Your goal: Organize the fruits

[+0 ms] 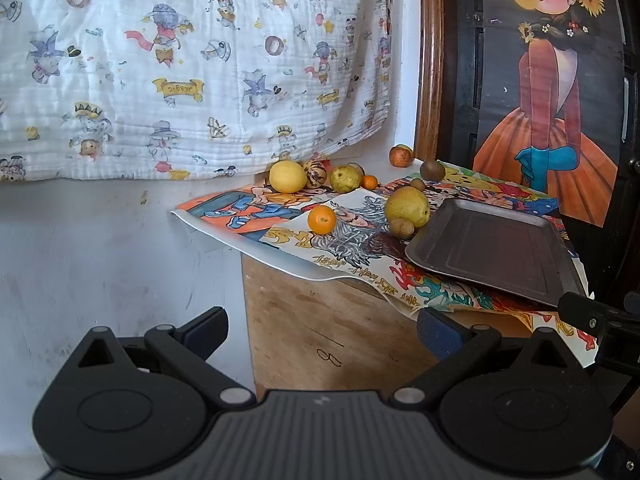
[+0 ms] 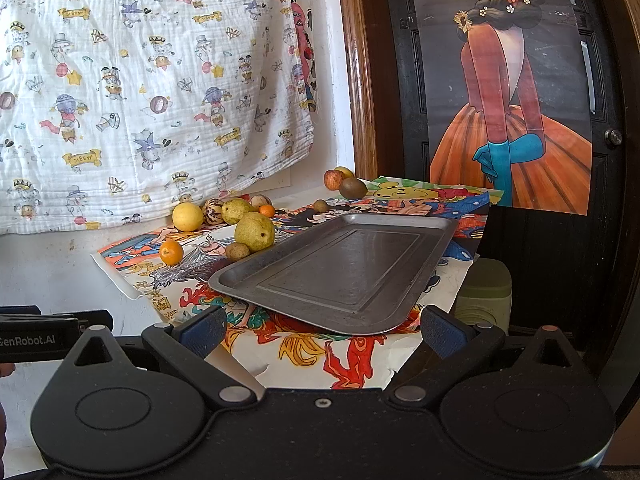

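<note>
A dark metal tray [image 1: 492, 246] [image 2: 344, 264] lies bare on a small table covered with cartoon paper sheets [image 1: 288, 236] [image 2: 304, 352]. Left of and behind it sit several fruits: a yellow lemon [image 1: 287, 176] [image 2: 187, 217], a green pear [image 1: 407, 206] [image 2: 255, 231], a second pear [image 1: 345, 178] [image 2: 236, 211], an orange [image 1: 322, 219] [image 2: 171, 251], a small brown fruit [image 1: 401, 227] [image 2: 237, 251], a kiwi [image 1: 432, 170] [image 2: 353, 188] and a reddish apple [image 1: 401, 155] [image 2: 333, 179]. My left gripper [image 1: 322, 330] hangs open in front of the table's wooden side. My right gripper [image 2: 322, 330] stands open just before the tray's near edge. Neither holds anything.
A patterned white cloth [image 1: 180, 68] [image 2: 140, 92] hangs on the wall behind. A dark door with a girl poster [image 1: 556, 100] [image 2: 516, 92] stands at the right. A green container [image 2: 486, 292] sits beside the table. The other gripper's body [image 2: 48, 338] shows at the left edge.
</note>
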### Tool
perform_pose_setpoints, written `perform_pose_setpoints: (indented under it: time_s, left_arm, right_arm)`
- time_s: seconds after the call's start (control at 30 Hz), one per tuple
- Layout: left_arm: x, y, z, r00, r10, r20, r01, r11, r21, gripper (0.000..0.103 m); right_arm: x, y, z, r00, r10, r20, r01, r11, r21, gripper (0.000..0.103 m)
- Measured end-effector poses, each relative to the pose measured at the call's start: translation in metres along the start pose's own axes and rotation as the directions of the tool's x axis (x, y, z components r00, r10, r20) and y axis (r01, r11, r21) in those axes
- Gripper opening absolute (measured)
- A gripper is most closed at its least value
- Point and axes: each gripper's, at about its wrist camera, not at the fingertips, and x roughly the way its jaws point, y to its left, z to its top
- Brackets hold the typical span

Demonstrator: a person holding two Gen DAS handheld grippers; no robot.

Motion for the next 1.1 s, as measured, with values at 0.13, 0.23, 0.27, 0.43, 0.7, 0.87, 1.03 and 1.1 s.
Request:
perform_pose_setpoints:
  time_s: [0.13, 0.23, 0.27, 0.43, 0.7, 0.87, 1.03, 1.1]
  left_arm:
    - [0.0002, 0.0013, -0.0006, 1.0, -0.001, 0.001, 0.001, 1.0, -0.001, 0.103]
    - [0.0004, 0.0014, -0.0005, 1.0, -0.002, 0.001, 0.002, 1.0, -0.002, 0.103]
    - [0.0005, 0.0013, -0.0002, 1.0, -0.002, 0.0, 0.002, 1.0, -0.002, 0.103]
    - [0.0004, 0.0012, -0.0003, 1.0, -0.003, -0.001, 0.003, 1.0, -0.003, 0.103]
    - [-0.0008, 0.0028, -0.0014, 1.0, -0.003, -0.003, 0.003, 1.0, -0.006, 0.103]
    - [-0.0009, 0.0034, -0.0018, 1.0, -0.003, -0.003, 0.003, 1.0, -0.006, 0.103]
    - [-0.0011, 0.0036, -0.0021, 1.0, -0.005, -0.003, 0.005, 1.0, -0.006, 0.103]
    - [-0.0004, 0.0037, -0.0018, 1.0, -0.006, -0.004, 0.006, 1.0, -0.006, 0.103]
  right_arm:
    - [-0.0002, 0.0, 0.0, 1.0, 0.0, 0.0, 0.0, 1.0, 0.0, 0.103]
    - [-0.0004, 0.0, 0.0, 1.0, 0.0, 0.0, 0.0, 1.0, 0.0, 0.103]
    - [-0.0004, 0.0, 0.0, 1.0, 0.0, 0.0, 0.0, 1.0, 0.0, 0.103]
    - [-0.0007, -0.0001, 0.0, 1.0, 0.001, 0.001, -0.001, 1.0, 0.001, 0.103]
    - [-0.0014, 0.0001, 0.0, 1.0, 0.001, 0.001, -0.001, 1.0, 0.001, 0.103]
    - [-0.0016, -0.0001, -0.0002, 1.0, 0.001, 0.002, -0.001, 1.0, 0.001, 0.103]
    - [-0.0019, -0.0004, -0.0003, 1.0, 0.001, 0.002, -0.001, 1.0, 0.002, 0.103]
    - [-0.002, -0.0006, -0.0004, 1.0, 0.001, 0.002, -0.001, 1.0, 0.002, 0.103]
